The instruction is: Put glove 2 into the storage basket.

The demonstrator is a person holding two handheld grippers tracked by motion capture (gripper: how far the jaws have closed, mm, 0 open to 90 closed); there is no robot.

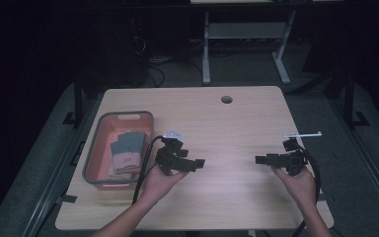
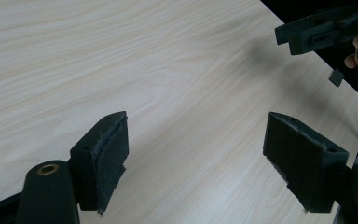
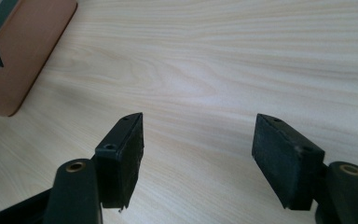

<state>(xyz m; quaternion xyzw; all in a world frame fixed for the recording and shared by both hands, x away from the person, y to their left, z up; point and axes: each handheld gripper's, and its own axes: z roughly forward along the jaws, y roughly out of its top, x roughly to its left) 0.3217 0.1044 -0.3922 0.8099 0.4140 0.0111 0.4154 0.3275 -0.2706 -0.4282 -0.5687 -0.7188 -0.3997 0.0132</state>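
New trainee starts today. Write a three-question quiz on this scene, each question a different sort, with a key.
1. True or false: the left gripper is shut on a cloth.
2. Where do the folded cloths lie? A) on the bare table B) in the basket C) in a hand
3. Fill in: the basket stands on the table's ____ side in the high view.

Key: 1. False; its jaws stand apart over bare wood, like those of the right gripper. 2. B. 3. Left.

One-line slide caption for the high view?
Two hand-held grippers, left gripper and right gripper, face each other open above a wooden table; folded cloths sit in a tray.
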